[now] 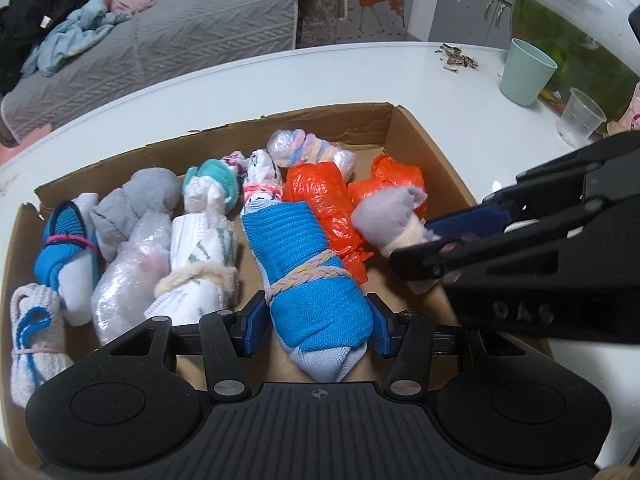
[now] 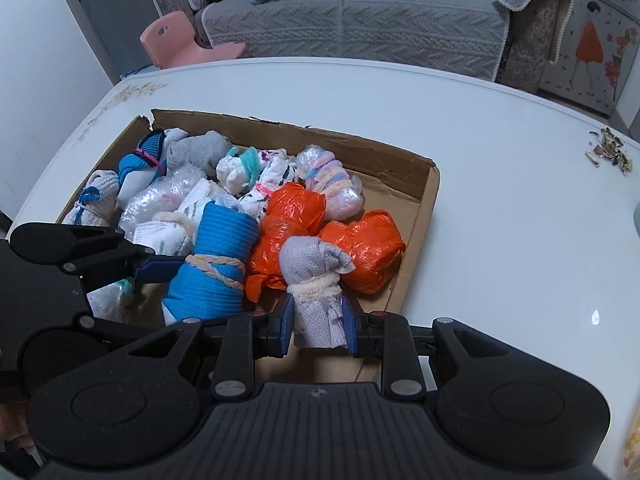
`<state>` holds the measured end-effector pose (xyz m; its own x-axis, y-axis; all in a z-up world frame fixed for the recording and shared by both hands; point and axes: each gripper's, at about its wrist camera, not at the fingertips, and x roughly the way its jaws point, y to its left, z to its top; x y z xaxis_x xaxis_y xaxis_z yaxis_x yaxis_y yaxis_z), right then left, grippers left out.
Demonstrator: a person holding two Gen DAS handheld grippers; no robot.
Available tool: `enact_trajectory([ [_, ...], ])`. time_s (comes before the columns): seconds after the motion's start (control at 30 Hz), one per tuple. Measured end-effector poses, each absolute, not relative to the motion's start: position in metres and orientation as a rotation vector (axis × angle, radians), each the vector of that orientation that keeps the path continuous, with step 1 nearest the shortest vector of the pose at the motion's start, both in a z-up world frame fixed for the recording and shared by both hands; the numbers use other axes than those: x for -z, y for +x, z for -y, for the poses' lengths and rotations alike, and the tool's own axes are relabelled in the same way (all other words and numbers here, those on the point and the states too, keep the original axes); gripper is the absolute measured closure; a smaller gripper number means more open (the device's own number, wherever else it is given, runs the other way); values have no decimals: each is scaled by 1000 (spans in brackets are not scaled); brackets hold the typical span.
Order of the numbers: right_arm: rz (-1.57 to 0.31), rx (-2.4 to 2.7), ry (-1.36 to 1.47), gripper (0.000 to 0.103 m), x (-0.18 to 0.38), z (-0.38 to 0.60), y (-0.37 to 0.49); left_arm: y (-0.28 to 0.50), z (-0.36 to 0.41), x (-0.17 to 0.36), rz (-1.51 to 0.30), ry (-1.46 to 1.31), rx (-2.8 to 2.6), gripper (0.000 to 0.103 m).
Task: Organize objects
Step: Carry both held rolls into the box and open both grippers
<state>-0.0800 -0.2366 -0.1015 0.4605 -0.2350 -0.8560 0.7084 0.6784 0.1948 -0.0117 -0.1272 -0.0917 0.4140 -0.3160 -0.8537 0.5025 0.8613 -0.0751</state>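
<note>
A blue sock bundle [image 1: 316, 280], tied with a braided band, is clamped between the pads of the left tool [image 1: 316, 320] and is held low over the cardboard box [image 1: 360, 120] on the white table [image 1: 280, 76]. Just beside it, a small grey bundle [image 2: 316, 280] is gripped by the right tool [image 2: 318, 320], whose jaws are drawn narrow on it. Both bundles are seen at the near end of the box, beside two orange bags [image 2: 360, 244].
</note>
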Motion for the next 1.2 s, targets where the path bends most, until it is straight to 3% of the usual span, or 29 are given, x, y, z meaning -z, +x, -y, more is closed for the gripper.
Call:
enact_trajectory([
  [0.27,-909,632,591,77,101,240,-78,-10,130,92,-1041,166,535,44],
  [0.43,-888,651,588,69,95,240,-83,-14,127,88,-1044,159,549,32],
  [0.7,-849,655,579,61,83,234,-88,-31,112,59,-1021,185,550,25],
  [1.2,-752,591,571,50,49,163,-101,-104,9,-4,-1004,209,407,15],
])
